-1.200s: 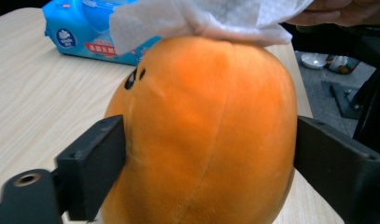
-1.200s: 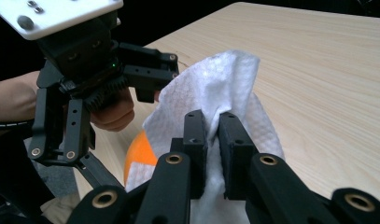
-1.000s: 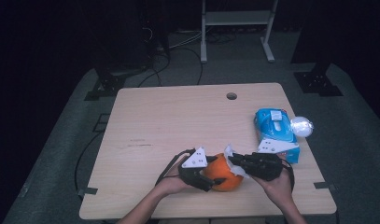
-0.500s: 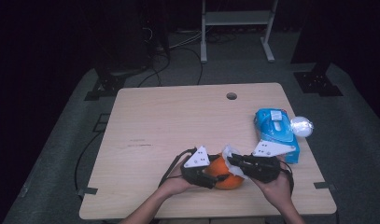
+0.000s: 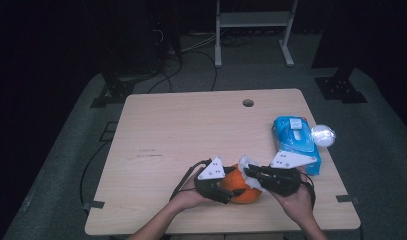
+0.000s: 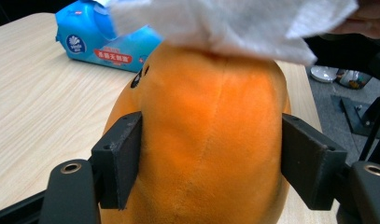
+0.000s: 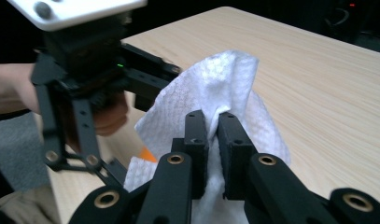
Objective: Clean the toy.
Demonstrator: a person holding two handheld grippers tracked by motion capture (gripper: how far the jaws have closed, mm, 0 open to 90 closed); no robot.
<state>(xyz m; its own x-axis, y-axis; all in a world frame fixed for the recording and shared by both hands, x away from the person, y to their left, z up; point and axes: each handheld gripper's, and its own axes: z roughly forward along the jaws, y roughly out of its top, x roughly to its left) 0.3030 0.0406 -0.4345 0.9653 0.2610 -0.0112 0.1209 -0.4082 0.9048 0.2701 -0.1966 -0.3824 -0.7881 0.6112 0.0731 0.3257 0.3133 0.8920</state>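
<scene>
Near the table's (image 5: pixel 191 125) front edge, the soft, light orange plush toy (image 6: pixel 211 140) sits clamped at its sides in the left gripper (image 6: pixel 211 161), whose jaws have just been widening, while the right gripper (image 7: pixel 213 154), pinched on a flimsy tissue (image 7: pixel 215 79), apparently wipes its top.

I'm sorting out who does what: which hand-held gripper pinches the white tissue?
The right hand-held gripper: its jaws are shut on the tissue. The left hand-held gripper clamps the orange plush.
</scene>
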